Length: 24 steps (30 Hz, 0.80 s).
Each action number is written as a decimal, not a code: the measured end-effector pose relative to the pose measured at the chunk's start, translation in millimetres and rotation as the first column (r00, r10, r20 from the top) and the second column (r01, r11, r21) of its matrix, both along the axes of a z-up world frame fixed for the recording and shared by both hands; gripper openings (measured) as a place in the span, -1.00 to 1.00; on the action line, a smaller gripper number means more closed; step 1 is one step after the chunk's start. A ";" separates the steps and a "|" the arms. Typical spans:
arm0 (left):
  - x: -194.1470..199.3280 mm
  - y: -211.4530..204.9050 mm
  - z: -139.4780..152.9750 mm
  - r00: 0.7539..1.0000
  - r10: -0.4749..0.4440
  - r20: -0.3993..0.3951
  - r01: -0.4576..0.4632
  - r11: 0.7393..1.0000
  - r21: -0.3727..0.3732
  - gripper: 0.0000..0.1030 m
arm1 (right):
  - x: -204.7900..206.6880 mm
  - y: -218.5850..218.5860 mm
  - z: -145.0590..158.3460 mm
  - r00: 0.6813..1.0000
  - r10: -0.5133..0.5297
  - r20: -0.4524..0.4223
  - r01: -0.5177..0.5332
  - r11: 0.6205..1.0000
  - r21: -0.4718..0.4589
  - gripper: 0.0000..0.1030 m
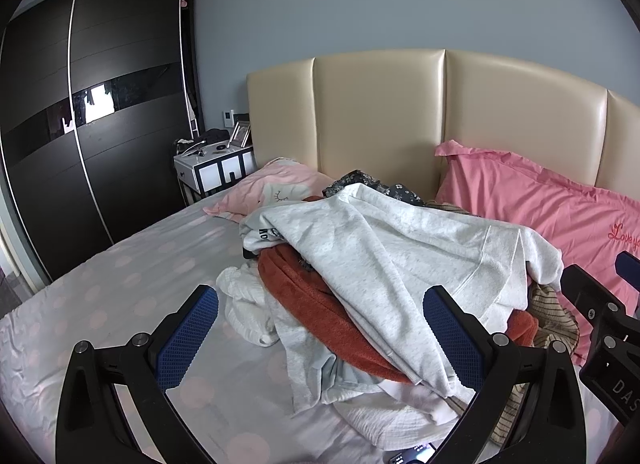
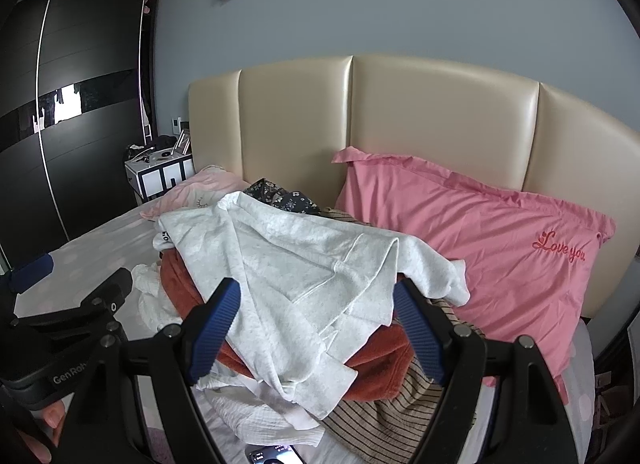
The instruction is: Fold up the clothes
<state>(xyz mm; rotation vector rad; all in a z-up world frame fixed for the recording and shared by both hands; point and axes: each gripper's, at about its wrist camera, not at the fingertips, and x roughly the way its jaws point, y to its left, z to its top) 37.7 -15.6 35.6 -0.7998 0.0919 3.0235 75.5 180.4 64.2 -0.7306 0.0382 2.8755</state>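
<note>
A heap of clothes lies on the bed. On top is a light grey sweatshirt (image 1: 404,260) (image 2: 296,264), over a rust-red fleece garment (image 1: 320,312) (image 2: 372,376), a striped beige piece (image 1: 556,316) (image 2: 384,412), white crinkled cloth (image 1: 244,304) (image 2: 264,416) and a dark floral item (image 1: 372,183) (image 2: 280,193). My left gripper (image 1: 320,324) hangs open in front of the heap, holding nothing. My right gripper (image 2: 318,328) is open too, its blue pads either side of the sweatshirt without gripping it. Each gripper shows at the edge of the other's view.
A bright pink pillow (image 2: 480,244) leans on the cream headboard (image 2: 440,123) at the right, a pale pink pillow (image 1: 272,187) at the left. A phone (image 2: 276,454) lies at the near edge. Bare sheet (image 1: 140,284) spreads left. A nightstand (image 1: 212,167) and dark wardrobe (image 1: 80,123) stand beyond.
</note>
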 end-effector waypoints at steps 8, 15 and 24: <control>2.4 -4.7 -1.2 1.000 0.003 0.004 -0.003 1.000 0.011 1.00 | 1.4 -4.9 2.2 1.000 0.008 -0.005 -0.007 1.000 0.008 0.53; 3.2 -5.7 0.3 1.000 -0.001 0.000 0.001 1.000 0.011 1.00 | 3.7 -7.6 5.4 1.000 0.015 -0.018 -0.015 1.000 0.014 0.53; 6.2 -8.2 0.9 1.000 -0.010 0.001 0.010 1.000 0.024 1.00 | 8.8 -9.7 7.3 0.998 0.047 -0.041 -0.046 0.999 0.015 0.53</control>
